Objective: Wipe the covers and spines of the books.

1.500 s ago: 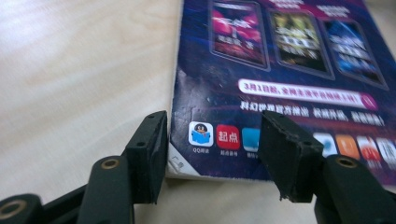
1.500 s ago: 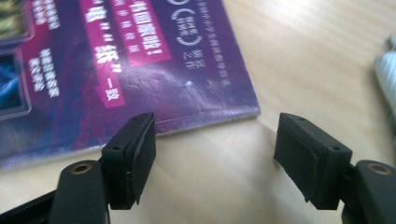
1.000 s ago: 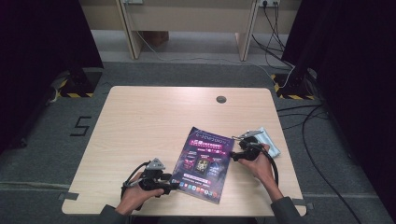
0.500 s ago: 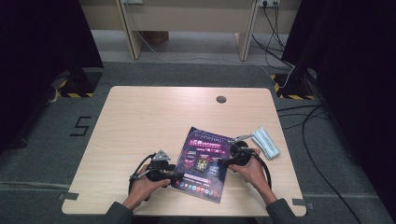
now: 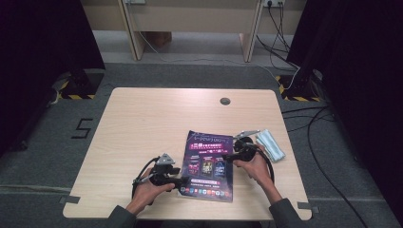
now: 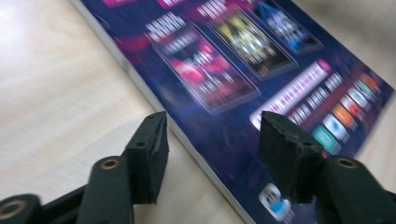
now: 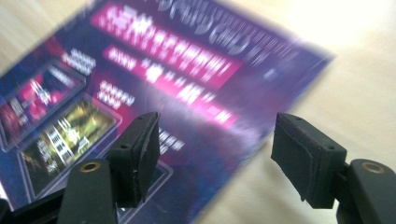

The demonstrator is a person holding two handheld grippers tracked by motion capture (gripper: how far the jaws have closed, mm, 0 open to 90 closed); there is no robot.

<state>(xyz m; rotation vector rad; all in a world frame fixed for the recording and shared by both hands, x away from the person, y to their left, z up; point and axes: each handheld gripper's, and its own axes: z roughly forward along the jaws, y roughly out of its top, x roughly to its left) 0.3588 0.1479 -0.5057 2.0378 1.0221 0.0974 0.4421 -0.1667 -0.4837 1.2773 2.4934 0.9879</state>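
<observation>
A magazine [image 5: 209, 164] with a dark purple cover lies flat on the wooden table [image 5: 142, 123], near its front edge. My left gripper [image 5: 183, 181] sits low at the magazine's lower left corner. In the left gripper view my left gripper [image 6: 212, 140] is open and straddles the magazine [image 6: 243, 84] edge, one jaw over the cover and one over the table. My right gripper [image 5: 225, 156] is at the magazine's right edge. In the right gripper view my right gripper [image 7: 217, 140] is open across the edge of the magazine [image 7: 187, 84]; its jaws have just been closing, and no pad presses on the paper.
A pale blue and white packet [image 5: 271, 145] lies on the table just right of my right hand. A round cable hole [image 5: 225, 100] is at the table's back. Cables run over the floor at the right.
My right gripper has shifted left, away from the packet and onto the magazine's right edge. My left gripper has edged a little closer to the magazine's lower left corner.
</observation>
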